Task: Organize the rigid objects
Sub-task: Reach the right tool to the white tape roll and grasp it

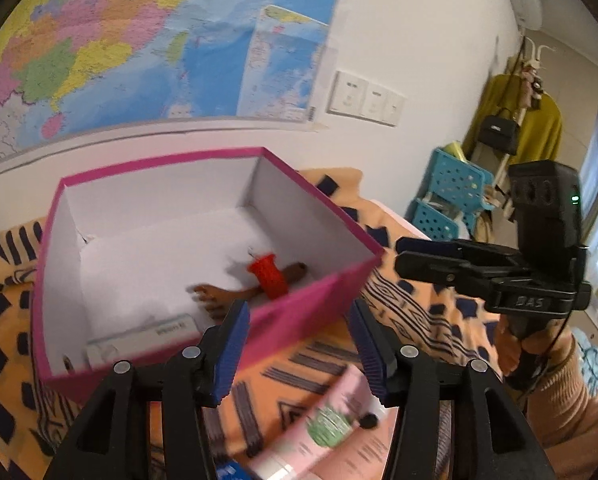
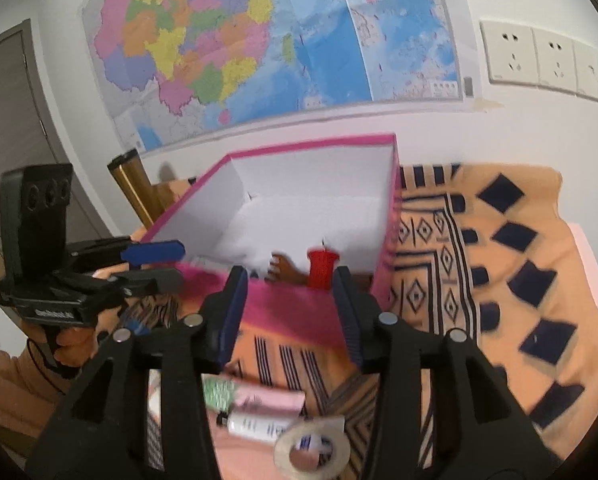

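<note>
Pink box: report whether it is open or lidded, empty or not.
Open, not empty. The pink box has no lid on; its white inside holds a red cup, a doll and a white carton.

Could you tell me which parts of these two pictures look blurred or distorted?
Left wrist view: the pink tube at the bottom is smeared, and the map bulges with the fisheye. Right wrist view: the box's near rim and the tape roll are blurred.

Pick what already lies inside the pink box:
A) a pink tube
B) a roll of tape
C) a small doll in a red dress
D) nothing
C: a small doll in a red dress lies on the white floor of the pink box, beside a white carton.
</note>
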### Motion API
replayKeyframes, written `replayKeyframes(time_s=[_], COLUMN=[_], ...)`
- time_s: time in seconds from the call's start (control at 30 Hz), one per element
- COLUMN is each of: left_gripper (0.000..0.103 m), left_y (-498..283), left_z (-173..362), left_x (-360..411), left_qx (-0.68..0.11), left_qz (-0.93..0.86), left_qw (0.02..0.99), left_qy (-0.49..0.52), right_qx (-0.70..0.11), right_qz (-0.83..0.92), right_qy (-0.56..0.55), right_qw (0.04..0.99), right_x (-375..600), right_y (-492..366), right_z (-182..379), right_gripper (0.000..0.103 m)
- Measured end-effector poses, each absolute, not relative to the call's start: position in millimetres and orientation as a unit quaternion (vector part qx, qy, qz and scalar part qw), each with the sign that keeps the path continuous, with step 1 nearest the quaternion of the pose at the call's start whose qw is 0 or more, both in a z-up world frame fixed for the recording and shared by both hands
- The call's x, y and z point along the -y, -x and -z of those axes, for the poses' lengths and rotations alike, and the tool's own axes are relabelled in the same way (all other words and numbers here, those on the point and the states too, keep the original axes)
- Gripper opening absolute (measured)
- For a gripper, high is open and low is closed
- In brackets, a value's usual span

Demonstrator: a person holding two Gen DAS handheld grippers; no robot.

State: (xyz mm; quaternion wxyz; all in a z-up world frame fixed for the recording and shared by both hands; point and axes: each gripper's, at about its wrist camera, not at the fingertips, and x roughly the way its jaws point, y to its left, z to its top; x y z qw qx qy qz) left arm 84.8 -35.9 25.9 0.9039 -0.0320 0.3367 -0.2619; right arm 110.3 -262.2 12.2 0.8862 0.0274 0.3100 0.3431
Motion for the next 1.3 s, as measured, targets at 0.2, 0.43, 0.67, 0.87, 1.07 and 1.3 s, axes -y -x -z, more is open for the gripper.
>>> replayKeyframes(time_s=[0.2, 0.43, 0.67, 0.87, 1.07, 1.3], left_gripper=[0.053, 0.053, 0.053, 0.053, 0.053, 0.053], left_y=[-63.8, -52.4, -44.8, -39.2, -37.1, -38.0], left_z=[-8.9, 11.7, 22.9, 25.2, 27.9, 30.8], left_x=[52.9, 72.9, 90.6, 98.1, 99.2, 102.4], left_qx=[-0.356, -0.386, -0.4, -0.401, -0.406, -0.41], left_qz=[0.282, 0.303, 0.315, 0.319, 0.317, 0.317], left_qw=[0.89, 0.871, 0.86, 0.858, 0.857, 0.855], left_qy=[0.031, 0.036, 0.03, 0.024, 0.024, 0.024], right_qx=[-0.36, -0.411, -0.43, -0.431, -0.429, -0.433], right_qz=[-0.323, -0.301, -0.295, -0.292, -0.302, -0.297], right_qy=[-0.028, -0.044, -0.053, -0.033, -0.028, -0.035], right_qw=[0.875, 0.859, 0.852, 0.853, 0.851, 0.85], right_x=[275.5, 291.7, 302.9, 296.1, 292.7, 298.2], right_y=[-96.0, -84.0, -74.8, -75.6, -78.9, -76.6], right_z=[23.4, 63.9, 80.7, 83.9, 85.4, 87.2], right_gripper=[0.047, 0.047, 0.047, 0.047, 0.041, 0.018])
